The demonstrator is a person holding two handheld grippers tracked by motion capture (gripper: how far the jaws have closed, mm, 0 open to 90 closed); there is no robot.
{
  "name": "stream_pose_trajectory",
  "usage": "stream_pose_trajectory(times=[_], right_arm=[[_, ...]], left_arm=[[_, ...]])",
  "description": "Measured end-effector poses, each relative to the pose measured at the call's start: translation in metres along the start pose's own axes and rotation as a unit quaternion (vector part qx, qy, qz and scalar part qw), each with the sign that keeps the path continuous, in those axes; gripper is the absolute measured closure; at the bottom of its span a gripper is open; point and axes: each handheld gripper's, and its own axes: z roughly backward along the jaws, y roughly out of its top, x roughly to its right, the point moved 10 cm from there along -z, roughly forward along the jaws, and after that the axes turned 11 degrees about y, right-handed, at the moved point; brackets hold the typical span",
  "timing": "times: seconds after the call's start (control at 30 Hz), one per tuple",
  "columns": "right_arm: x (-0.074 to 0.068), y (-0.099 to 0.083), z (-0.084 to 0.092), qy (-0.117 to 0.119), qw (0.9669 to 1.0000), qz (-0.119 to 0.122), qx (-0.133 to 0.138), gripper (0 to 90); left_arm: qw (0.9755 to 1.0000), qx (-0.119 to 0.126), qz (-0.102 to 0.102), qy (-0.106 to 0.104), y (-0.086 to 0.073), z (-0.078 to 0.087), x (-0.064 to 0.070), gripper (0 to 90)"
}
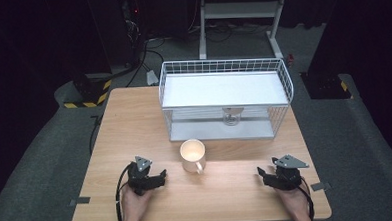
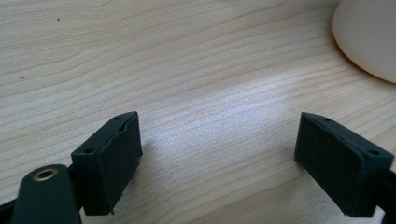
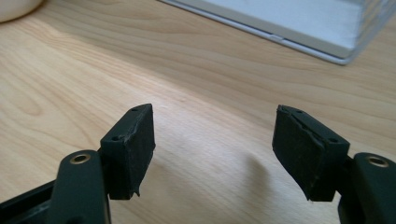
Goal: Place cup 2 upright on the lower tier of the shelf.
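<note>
A cream mug (image 1: 192, 154) stands upright on the wooden table (image 1: 134, 118), its handle turned toward the front. My left gripper (image 1: 160, 178) rests low on the table to the mug's left, held in a hand. In the left gripper view that gripper (image 2: 217, 149) is open over bare wood, with the mug (image 2: 369, 37) at the upper right, apart from the jaws. My right gripper (image 1: 262, 173) lies at the front right, pointing left. In the right gripper view it (image 3: 212, 149) is open with nothing between its pads (image 3: 133, 149).
A white wire rack (image 1: 226, 96) with two shelves stands behind the mug, and a small clear glass (image 1: 230, 118) sits on its lower shelf. The rack's base (image 3: 289, 23) runs across the top of the right gripper view. Beyond the table, a metal stand (image 1: 239, 11) is on the floor.
</note>
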Motion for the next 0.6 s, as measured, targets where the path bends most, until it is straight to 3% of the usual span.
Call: stream_pose_trajectory(times=[0.07, 0.23, 0.37, 0.5, 0.6], right_arm=[[0.003, 0.0, 0.0, -0.005, 1.0, 0.008, -0.001, 29.7], [0.007, -0.006, -0.005, -0.018, 0.9987, 0.016, -0.044, 26.4], [0.008, -0.008, -0.007, 0.011, 0.9985, -0.017, -0.052, 24.2], [0.007, -0.007, -0.008, 0.014, 0.9984, -0.015, -0.052, 23.9], [0.006, -0.007, -0.008, 0.015, 0.9984, -0.014, -0.052, 24.0]], left_arm=[[1.0, 0.0, 0.0, 0.0, 0.0, 0.0, 0.0, 14.9], [1.0, 0.0, -0.003, -0.002, 0.0, 0.0, 0.0, 15.0], [0.9999, 0.002, -0.008, -0.007, 0.0, 0.001, -0.001, 15.2], [0.9998, 0.001, -0.017, -0.006, 0.001, 0.003, -0.001, 15.9], [0.9995, 0.019, -0.01, -0.023, 0.005, 0.011, 0.004, 16.3]])
